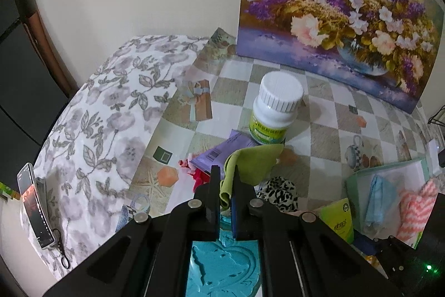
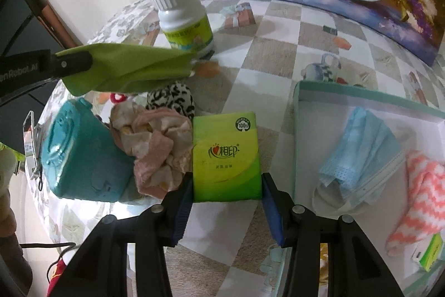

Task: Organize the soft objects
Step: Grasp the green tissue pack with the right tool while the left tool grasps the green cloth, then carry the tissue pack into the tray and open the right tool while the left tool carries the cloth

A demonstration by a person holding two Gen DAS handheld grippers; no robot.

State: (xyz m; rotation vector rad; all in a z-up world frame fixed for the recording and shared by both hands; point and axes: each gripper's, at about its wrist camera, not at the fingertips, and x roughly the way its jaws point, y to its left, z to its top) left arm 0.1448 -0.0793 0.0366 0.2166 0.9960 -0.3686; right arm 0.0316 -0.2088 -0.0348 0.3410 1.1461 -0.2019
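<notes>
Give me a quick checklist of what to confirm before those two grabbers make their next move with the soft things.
1. Left gripper shut on the lime-green cloth: ok.
2. Cloth lifted off the checked tablecloth: ok.
3. Right gripper straddling the green tissue packet: ok; fingers open, grasp not yet made.
4. White box with mint rim has room beside the blue face mask and the pink zigzag cloth: ok.
5. Hanging cloth clear of the white pill bottle: cannot tell.
</notes>
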